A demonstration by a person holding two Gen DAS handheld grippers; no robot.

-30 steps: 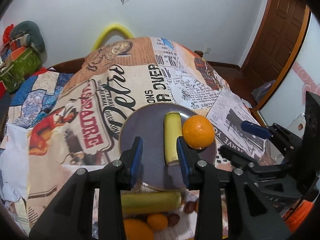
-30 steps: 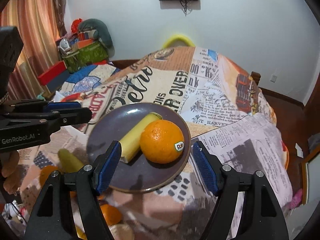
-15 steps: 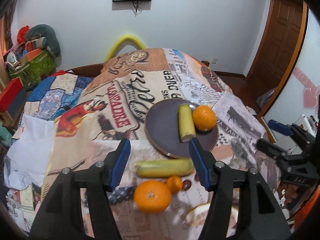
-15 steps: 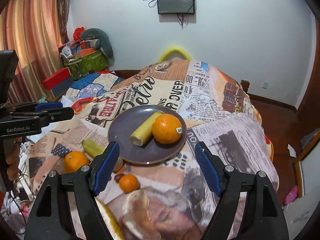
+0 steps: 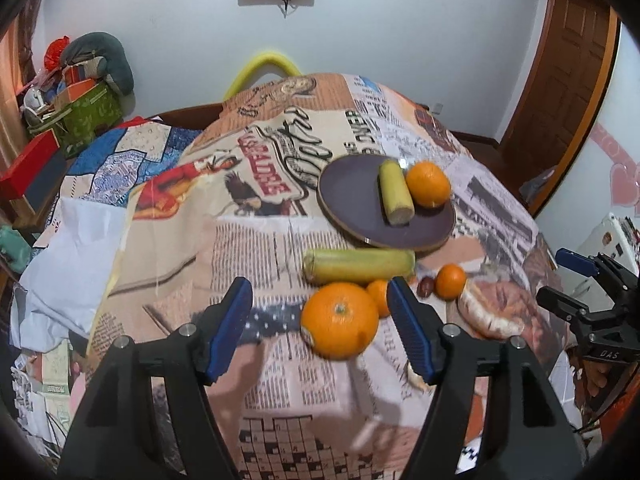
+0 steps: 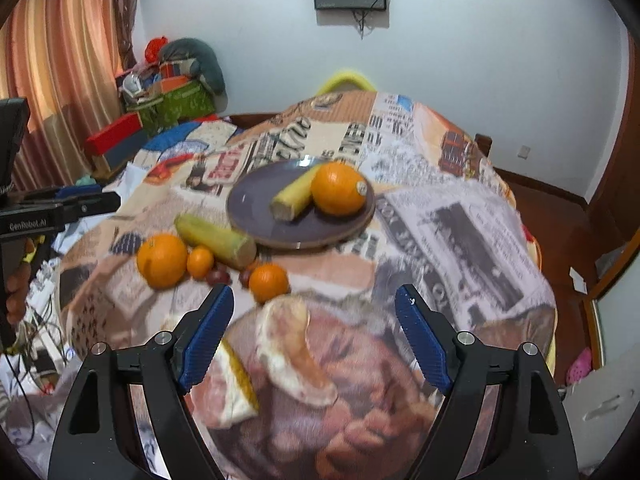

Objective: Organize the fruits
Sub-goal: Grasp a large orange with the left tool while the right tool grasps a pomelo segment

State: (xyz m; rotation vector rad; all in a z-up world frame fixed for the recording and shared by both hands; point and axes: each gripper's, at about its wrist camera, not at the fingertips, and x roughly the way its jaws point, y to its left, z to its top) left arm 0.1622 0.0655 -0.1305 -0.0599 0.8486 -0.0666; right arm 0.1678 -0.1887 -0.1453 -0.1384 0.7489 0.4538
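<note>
A dark plate (image 5: 348,192) sits on the newspaper-print cloth (image 5: 256,248), far out in front of both grippers. On the plate lie a short yellow banana piece (image 5: 394,194) and an orange (image 5: 428,184), and the two touch each other. Just this side of the plate, a longer banana (image 5: 358,266) lies across on the cloth. A big orange (image 5: 340,326) sits right between the tips of the left gripper (image 5: 320,328), closer to its right finger, but the fingers do not touch it. A small orange (image 5: 379,296) peeks out behind the big one, next to the right finger. Another small orange (image 5: 451,281) and a little dark red fruit (image 5: 426,286) sit a bit to the right of that gripper. The left gripper is spread wide and holds nothing. The right gripper (image 6: 314,334) is spread wide too, with nothing in it. Just ahead of its left finger sits that same small orange (image 6: 269,282), and the big orange (image 6: 162,260) is further off to its left.
</note>
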